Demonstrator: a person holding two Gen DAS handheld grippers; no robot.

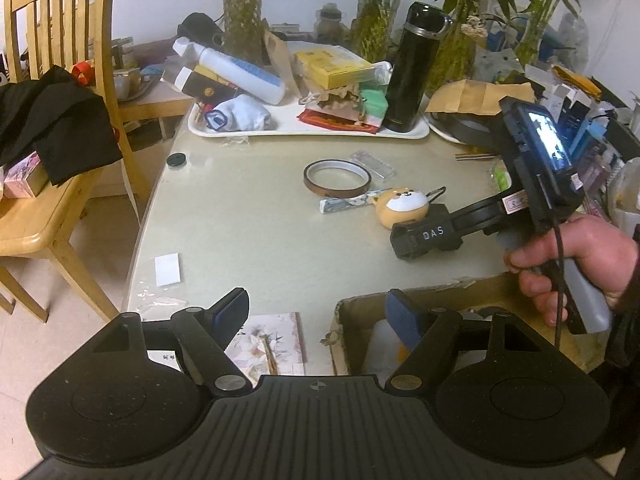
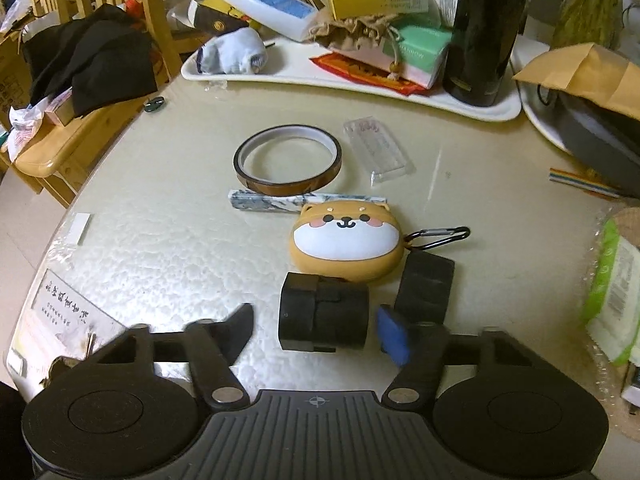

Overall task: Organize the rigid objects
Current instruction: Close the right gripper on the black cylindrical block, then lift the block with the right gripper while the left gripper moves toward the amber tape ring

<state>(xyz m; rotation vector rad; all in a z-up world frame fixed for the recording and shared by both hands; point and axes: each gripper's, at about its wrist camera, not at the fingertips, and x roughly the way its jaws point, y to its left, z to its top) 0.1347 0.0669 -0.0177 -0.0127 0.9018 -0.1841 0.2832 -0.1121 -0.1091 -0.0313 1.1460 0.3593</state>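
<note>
Black block [image 2: 323, 317] | between right hand-held gripper [image 2: 316, 330] fingers | untouched

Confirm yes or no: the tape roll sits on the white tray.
No: the tape roll lies on the bare table, short of the white tray.

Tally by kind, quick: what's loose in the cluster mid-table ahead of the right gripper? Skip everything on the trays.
Tape roll: 1
Clear plastic case: 1
Patterned strip: 1
Dog-face pouch: 1
Black blocks: 2
Total: 6
</note>
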